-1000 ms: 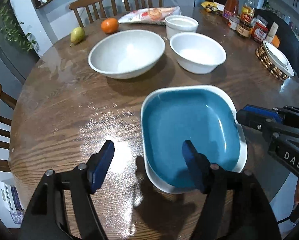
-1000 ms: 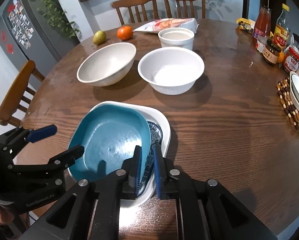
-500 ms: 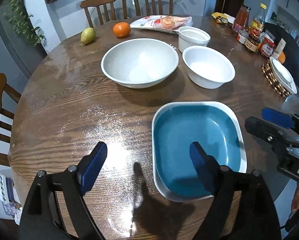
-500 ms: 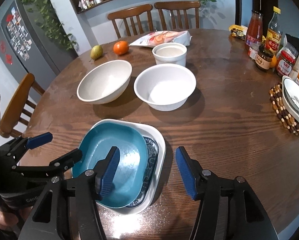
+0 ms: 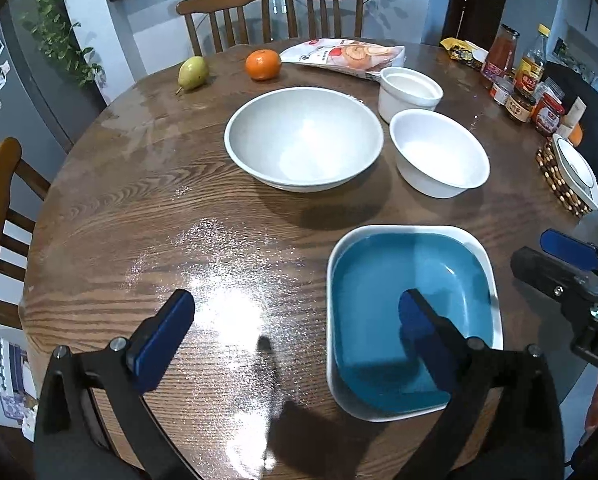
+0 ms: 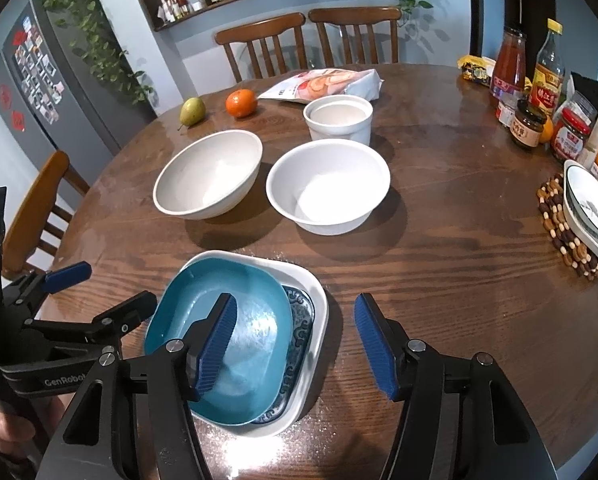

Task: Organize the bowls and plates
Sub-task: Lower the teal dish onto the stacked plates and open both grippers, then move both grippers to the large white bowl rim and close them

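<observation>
plates are seen stacked at the near edge of the round wooden desk (image 6: pixel 439 240): a blue plate (image 6: pixel 235 320) rests, slightly askew, on a patterned plate (image 6: pixel 301 316) inside a white square plate (image 6: pixel 317 292). the plate part is judged done. three white bowls remain unstacked further back: a wide bowl (image 6: pixel 207 174), a medium bowl (image 6: pixel 329 184) just beside it, and a small straight-sided bowl (image 6: pixel 339 118) behind. the right claw (image 6: pixel 295 344) is held open above the stack, gripping nothing; the left claw (image 5: pixel 295 328) is likewise open and empty.

Teal dish (image 6: pixel 235 332) — blue-patterned plate (image 6: pixel 301 320) — white tray (image 6: pixel 319 300), brown table (image 6: pixel 439 248).
</observation>
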Available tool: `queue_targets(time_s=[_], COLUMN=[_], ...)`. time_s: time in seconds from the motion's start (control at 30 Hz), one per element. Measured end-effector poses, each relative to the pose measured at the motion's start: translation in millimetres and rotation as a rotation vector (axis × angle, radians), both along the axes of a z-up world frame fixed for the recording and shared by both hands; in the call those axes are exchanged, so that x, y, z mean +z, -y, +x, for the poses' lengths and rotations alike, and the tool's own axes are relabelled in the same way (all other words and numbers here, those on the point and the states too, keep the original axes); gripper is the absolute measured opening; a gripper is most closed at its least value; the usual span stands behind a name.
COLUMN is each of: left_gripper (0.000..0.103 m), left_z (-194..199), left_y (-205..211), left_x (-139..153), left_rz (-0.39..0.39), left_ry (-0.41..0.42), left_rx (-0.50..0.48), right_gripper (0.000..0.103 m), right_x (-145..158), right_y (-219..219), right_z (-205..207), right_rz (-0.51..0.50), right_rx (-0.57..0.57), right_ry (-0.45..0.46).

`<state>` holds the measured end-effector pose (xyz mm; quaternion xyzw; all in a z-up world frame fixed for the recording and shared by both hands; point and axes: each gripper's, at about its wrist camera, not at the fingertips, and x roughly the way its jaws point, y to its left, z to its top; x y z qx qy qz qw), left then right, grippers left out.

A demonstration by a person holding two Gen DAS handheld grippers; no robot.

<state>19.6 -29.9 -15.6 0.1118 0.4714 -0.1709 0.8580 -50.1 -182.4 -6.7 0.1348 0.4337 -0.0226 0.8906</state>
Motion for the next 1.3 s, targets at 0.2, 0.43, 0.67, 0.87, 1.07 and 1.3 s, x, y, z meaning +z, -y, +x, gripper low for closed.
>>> queue_targets(time_s=[0.2, 0.43, 0.67, 0.87, 1.07, 1.3], left_gripper=[0.102, 0.102, 0.100, 0.087, 0.053, 0.022], left_z=[22.2, 77.9, 117.0, 130.2, 141.2, 140.2], left_y=[-14.6, -28.1, -21.7, -19.8, -17.5, -22.9], left_x=[11.2, 15.5, 2.3, -12.2, -26.6, -27.5], left_rz=[-0.043, -0.105, -0.092, -0.104, -0.102, -0.124], left_ry=[0.010, -0.005, -0.020, -0.050, -0.104, -0.124], left_rx=[0.066, 0.192, 0.224, 0.222, 0.219, 0.212], right_gripper=[0.062, 0.062, 0.062, 0.058, 0.024, 0.009], right_x=[10.6, 28.9, 22.5, 1.4, -14.4, -17.8], right_y=[1.4, -9.3, -19.5, -23.3, -28.8, -35.8], right_z=[17.2, 69.7, 141.1, 184.7, 206.1, 203.7], right_rz=[-0.003, -0.026, -0.039, -0.080, -0.141, -0.127], right_rx=[0.031, 0.132, 0.204, 0.225, 0.265, 0.291], right_ry=[0.020, 0.066, 0.051, -0.003, -0.053, -0.059])
